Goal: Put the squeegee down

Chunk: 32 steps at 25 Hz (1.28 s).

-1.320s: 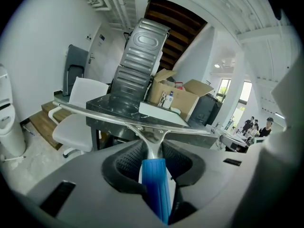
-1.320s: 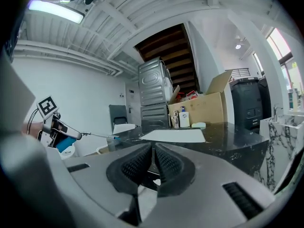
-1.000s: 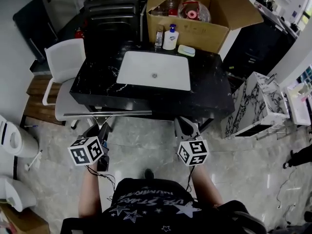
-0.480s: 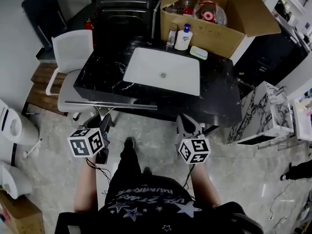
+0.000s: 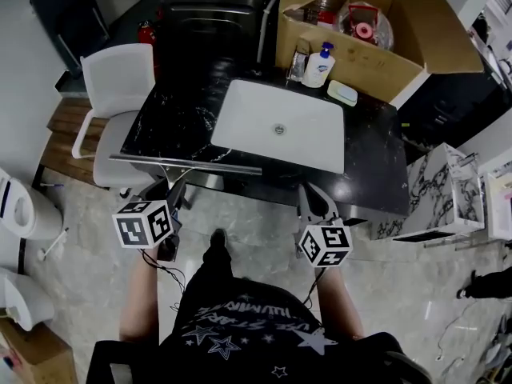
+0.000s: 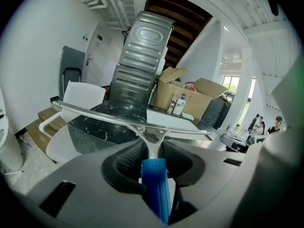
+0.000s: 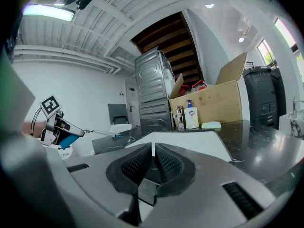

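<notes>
The squeegee has a blue handle (image 6: 155, 186) and a long metal blade (image 6: 118, 120). My left gripper (image 6: 152, 145) is shut on that handle, with the blade held crosswise ahead of the jaws. In the head view the squeegee blade (image 5: 188, 165) hangs level along the front edge of the black marble counter (image 5: 172, 126), with the left gripper (image 5: 175, 189) just below it. My right gripper (image 5: 312, 197) is in front of the counter's right half. Its jaws (image 7: 153, 150) are shut with nothing between them. The right gripper view also shows the left gripper (image 7: 53, 123) and the squeegee (image 7: 97, 133).
A white sink (image 5: 280, 126) is set into the counter. Behind it stand a soap bottle (image 5: 318, 66), a soap dish (image 5: 342, 93) and an open cardboard box (image 5: 376, 34). A white chair (image 5: 112, 94) is at the left, a marble side unit (image 5: 444, 190) at the right, a white bin (image 5: 20, 214) beside me.
Both grippers and the person have come forward to the counter. The squeegee blade, held the same way, now lies along the counter's front edge.
</notes>
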Tool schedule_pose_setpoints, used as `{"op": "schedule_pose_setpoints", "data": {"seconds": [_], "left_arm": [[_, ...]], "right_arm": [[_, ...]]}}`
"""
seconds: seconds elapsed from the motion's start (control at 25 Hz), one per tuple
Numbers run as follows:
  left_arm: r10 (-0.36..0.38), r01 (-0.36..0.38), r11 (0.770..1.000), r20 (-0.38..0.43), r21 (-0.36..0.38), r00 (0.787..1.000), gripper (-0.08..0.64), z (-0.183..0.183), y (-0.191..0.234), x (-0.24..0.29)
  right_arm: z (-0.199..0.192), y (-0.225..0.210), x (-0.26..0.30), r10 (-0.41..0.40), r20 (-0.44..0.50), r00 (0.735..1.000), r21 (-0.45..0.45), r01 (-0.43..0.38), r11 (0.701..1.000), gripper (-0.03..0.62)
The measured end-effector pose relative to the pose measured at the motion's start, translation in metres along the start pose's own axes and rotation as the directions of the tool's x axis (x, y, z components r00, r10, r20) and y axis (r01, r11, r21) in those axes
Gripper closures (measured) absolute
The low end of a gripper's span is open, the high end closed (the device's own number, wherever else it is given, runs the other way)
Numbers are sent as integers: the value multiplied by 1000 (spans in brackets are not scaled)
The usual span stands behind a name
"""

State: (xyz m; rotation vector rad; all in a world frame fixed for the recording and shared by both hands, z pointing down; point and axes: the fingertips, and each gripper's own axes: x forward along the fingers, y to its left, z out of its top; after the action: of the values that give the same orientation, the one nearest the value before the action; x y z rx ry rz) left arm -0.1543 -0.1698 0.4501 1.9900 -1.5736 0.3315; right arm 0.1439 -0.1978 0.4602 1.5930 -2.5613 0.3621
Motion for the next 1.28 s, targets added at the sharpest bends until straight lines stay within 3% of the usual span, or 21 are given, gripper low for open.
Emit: {"op": "schedule_pose_setpoints", "data": {"seconds": [0.68, 1.28], "left_arm": [[-31, 31, 1000, -99, -3, 995, 417, 77, 93, 114], [-37, 29, 999, -215, -38, 976, 417, 90, 134, 181]], "right_arm": [[34, -5, 142, -72, -33, 997, -17, 71, 997, 537], [36, -20, 209, -124, -69, 990, 1, 125, 992, 537]]}}
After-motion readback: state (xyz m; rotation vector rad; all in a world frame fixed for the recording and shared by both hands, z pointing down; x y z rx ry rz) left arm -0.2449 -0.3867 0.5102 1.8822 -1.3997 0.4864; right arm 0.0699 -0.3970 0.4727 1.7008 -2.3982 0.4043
